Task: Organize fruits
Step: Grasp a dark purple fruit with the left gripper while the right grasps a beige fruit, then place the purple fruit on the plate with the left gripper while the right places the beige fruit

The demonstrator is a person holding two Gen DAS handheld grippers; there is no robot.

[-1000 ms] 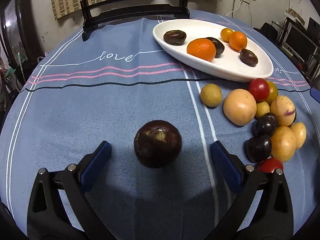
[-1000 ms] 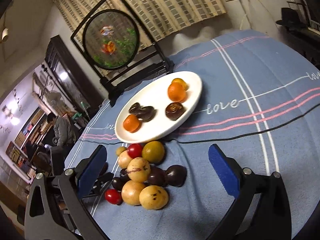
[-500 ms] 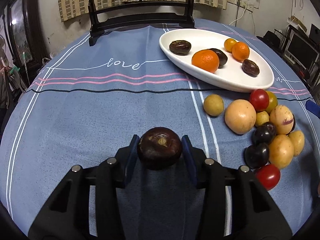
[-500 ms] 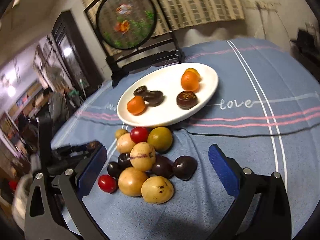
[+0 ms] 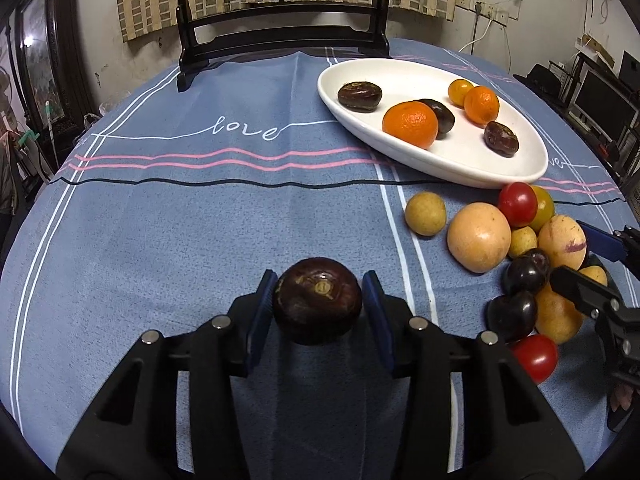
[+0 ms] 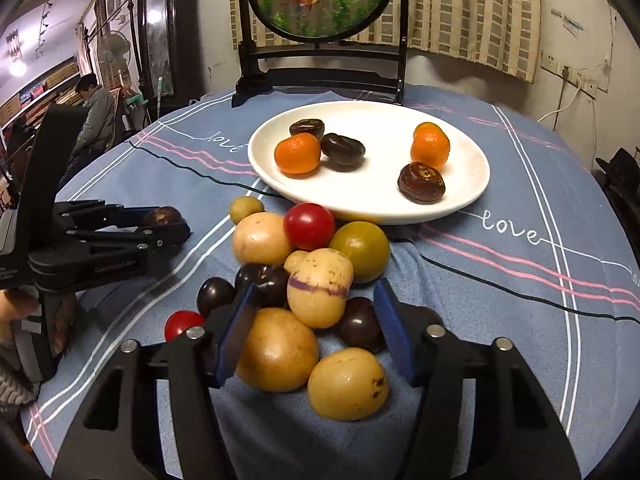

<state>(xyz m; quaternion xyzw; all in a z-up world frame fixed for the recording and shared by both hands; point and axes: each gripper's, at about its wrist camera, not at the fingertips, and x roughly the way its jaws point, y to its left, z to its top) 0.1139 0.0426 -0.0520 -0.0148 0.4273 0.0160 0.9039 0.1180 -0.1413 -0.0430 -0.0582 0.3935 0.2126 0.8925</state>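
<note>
- Nearest in the left wrist view, the left gripper [image 5: 318,306] has its blue pads pressed against both sides of a round dark maroon fruit [image 5: 318,299], which sits on the blue tablecloth [image 5: 200,220], apart from the other fruit.
- Nearest in the right wrist view, the right gripper [image 6: 314,330] is closing over the pile of loose fruit [image 6: 308,276]. Several pieces lie between its blue pads, among them a large tan fruit [image 6: 278,350] and a yellow fruit with a purple stripe [image 6: 320,286]. I cannot tell that either pad presses on any one piece, so nothing looks held yet.
- Around them, the pile also has dark plums, two red cherry tomatoes, a greenish-yellow fruit and small yellow ones, all touching or just beside each other.
- Beyond the pile stands the white oval plate [image 6: 460,200], its near rim just beside the topmost fruit. It already holds three orange citrus fruits and three dark brown ones.
- Judged from this, sorting is partly done: six pieces are plated, and about a dozen remain on the cloth.
- Farthest, a round decorative screen on a dark wooden stand [image 6: 320,0] rises at the table's back edge.
</note>
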